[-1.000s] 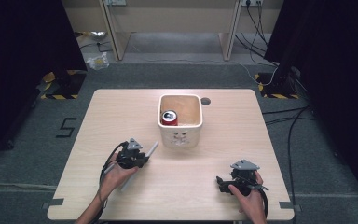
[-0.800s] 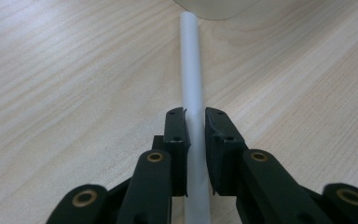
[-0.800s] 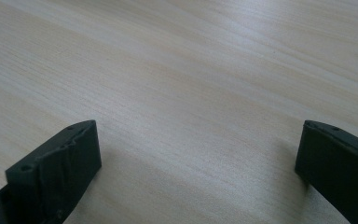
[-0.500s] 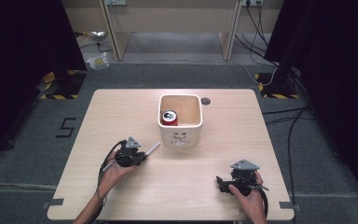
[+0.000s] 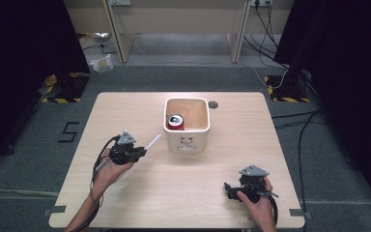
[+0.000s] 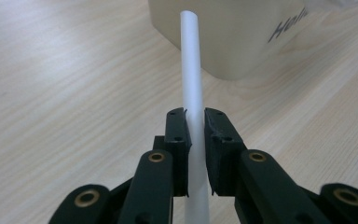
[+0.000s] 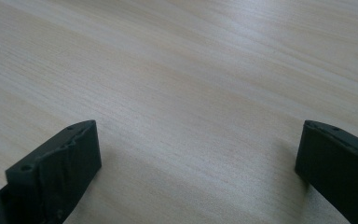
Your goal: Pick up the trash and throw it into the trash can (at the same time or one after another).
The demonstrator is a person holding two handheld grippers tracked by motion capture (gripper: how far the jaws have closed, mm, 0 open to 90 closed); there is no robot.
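Right now the left gripper (image 6: 195,133) is clamped on a white straw (image 6: 192,84), which sticks out fwd toward the cream bin (image 5: 187,140), tip just beside it; right gripper (image 7: 196,158) gapes wide over bare table (image 5: 183,188).

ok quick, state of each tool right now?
Left tool: closed on the white straw.
Right tool: open, nothing between the jaws, over the table.
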